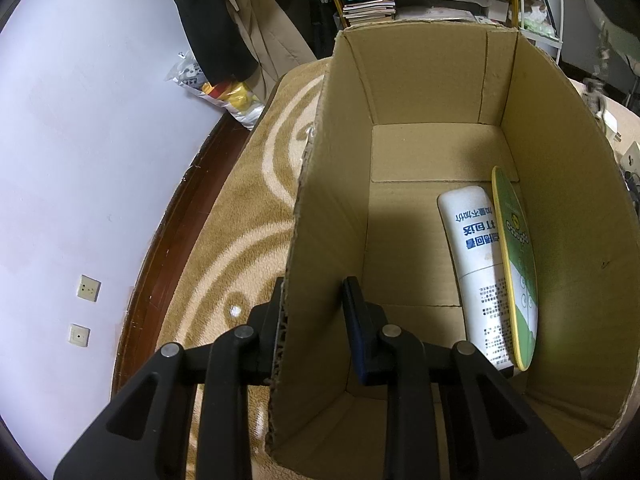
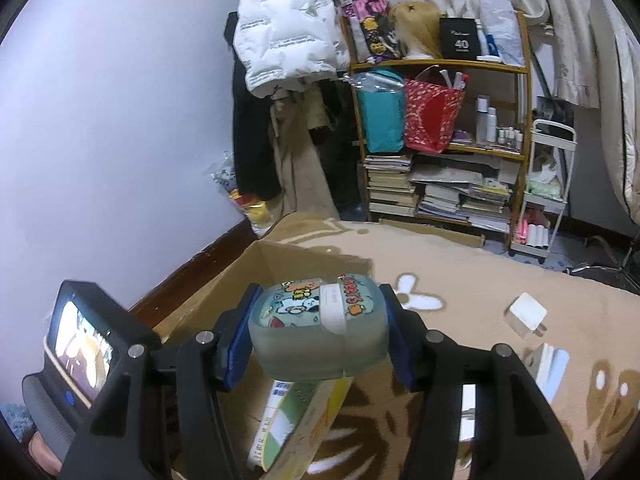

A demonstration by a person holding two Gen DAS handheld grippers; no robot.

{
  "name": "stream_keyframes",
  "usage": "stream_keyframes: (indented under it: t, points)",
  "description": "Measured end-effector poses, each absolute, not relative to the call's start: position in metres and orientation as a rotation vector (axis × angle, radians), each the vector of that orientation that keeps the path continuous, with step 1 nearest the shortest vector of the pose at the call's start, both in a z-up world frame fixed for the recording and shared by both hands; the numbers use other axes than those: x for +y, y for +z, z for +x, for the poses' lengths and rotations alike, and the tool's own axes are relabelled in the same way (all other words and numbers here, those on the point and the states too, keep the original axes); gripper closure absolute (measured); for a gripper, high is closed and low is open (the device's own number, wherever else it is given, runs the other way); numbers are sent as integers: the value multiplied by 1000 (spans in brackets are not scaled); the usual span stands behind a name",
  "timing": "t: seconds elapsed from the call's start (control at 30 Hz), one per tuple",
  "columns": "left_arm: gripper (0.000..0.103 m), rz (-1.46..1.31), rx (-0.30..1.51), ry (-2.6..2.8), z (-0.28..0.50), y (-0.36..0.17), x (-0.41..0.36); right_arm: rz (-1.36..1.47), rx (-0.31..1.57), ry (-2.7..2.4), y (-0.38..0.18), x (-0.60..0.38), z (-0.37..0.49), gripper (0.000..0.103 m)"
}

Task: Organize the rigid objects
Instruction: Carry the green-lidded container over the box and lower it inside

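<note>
While left gripper (image 1: pixel 314 312) straddles cardboard box (image 1: pixel 432 80) wall, right gripper (image 2: pixel 318 334) clamps cartoon-printed mint container (image 2: pixel 318 328).

The white cylindrical tube (image 1: pixel 476 268) lying in the cardboard box (image 1: pixel 420 92) carries large blue Chinese characters, seen upside down and only partly legible, with blocks of small black print lower down, too fine to read. The green disc with the yellow rim (image 1: pixel 516 264) beside it bears a row of yellow letters too distorted to make out. On the shelf, a black box (image 2: pixel 459 39) shows "40". The cartoon-printed lunch box (image 2: pixel 320 328) bears orange letters, not clearly readable.
</note>
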State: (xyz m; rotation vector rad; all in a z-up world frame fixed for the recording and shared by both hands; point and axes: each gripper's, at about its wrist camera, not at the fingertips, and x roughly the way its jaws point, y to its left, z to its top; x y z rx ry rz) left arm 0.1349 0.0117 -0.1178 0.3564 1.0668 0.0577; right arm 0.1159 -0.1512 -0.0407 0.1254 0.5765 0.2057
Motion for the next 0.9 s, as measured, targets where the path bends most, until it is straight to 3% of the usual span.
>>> stream_keyframes:
  t: [0.9]
  points:
    - [78, 328, 1084, 51, 139, -121, 16, 136, 671, 307, -76, -127, 118, 42]
